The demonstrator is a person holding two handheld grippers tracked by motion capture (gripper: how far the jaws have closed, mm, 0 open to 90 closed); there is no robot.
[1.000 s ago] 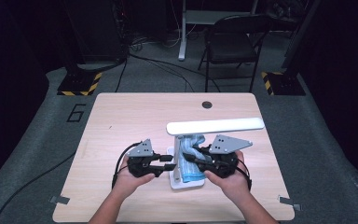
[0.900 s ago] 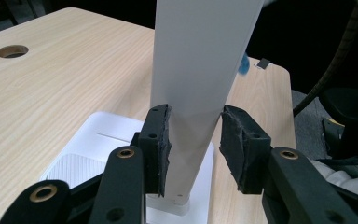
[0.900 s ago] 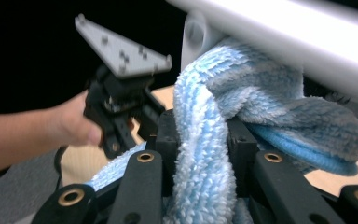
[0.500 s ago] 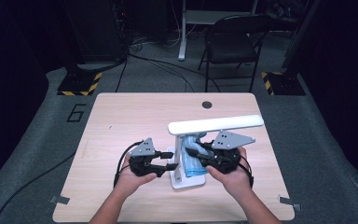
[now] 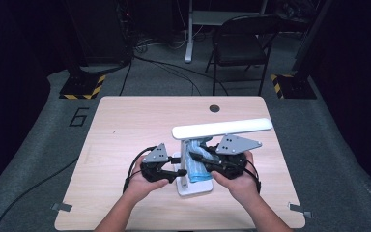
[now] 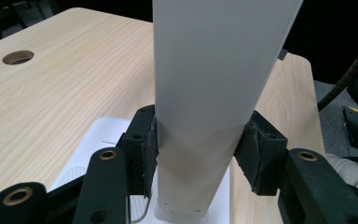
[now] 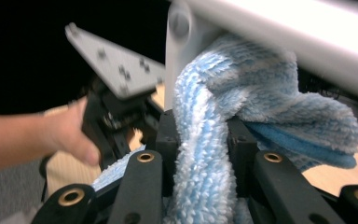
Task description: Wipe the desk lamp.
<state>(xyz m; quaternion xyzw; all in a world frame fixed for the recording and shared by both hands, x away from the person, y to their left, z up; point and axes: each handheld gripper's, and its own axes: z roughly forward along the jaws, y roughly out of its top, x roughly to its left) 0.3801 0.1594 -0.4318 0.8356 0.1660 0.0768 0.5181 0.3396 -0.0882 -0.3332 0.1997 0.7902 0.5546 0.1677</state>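
high view: white desk lamp [image 5: 222, 129] stands on its base at the table's [image 5: 125, 125] near middle, light bar level above. left gripper [image 5: 174, 172] at the upright, right gripper [image 5: 196, 155] on a blue cloth [image 5: 199, 166] beside it.

left gripper view: jaws clamped on the lamp's white upright [image 6: 205, 116].

right gripper view: jaws pinch the blue-white cloth [image 7: 205, 154], draped against the lamp arm.

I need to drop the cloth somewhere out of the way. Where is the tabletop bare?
Bare wood lies left of the left gripper out to the light wooden table's left edge, and across the far strip around the round cable hole. It is crowded near the middle: the white desk lamp, the blue-and-white microfibre cloth and the right gripper bunch together.
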